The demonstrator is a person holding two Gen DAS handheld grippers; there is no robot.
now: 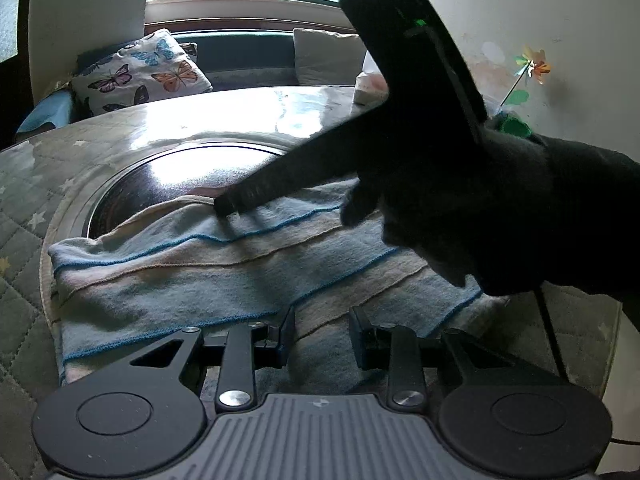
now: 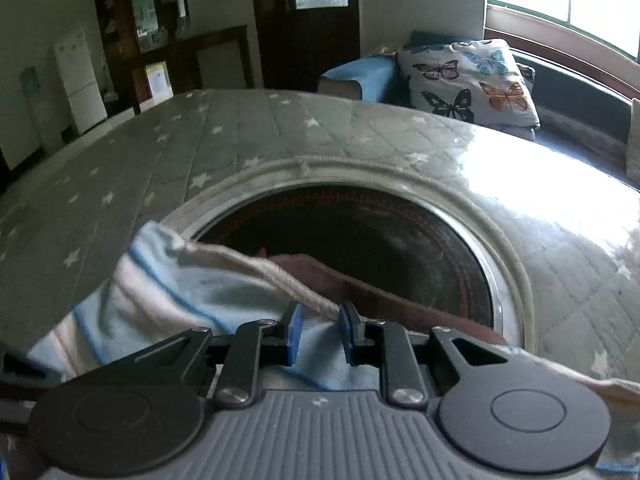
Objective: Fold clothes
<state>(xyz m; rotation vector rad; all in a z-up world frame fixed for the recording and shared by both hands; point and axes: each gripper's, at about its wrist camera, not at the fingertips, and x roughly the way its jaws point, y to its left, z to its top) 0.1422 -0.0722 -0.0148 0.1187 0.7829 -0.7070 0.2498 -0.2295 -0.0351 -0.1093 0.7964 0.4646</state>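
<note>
Right gripper (image 1: 228, 206) blocks table (image 1: 120, 128); butterfly cushion (image 1: 148, 70) likely behind.

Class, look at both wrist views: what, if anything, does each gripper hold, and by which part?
The right gripper pinches the striped garment at its cream ribbed edge. The left gripper holds nothing; its jaws stand apart above the garment.

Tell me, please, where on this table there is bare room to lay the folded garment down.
Free: the quilted star cover left of and beyond the round dark inset, and the glossy stretch between that inset and the butterfly cushion. Crowded: the near side, where the striped garment lies across the inset's rim with the right gripper and left gripper on it.
</note>
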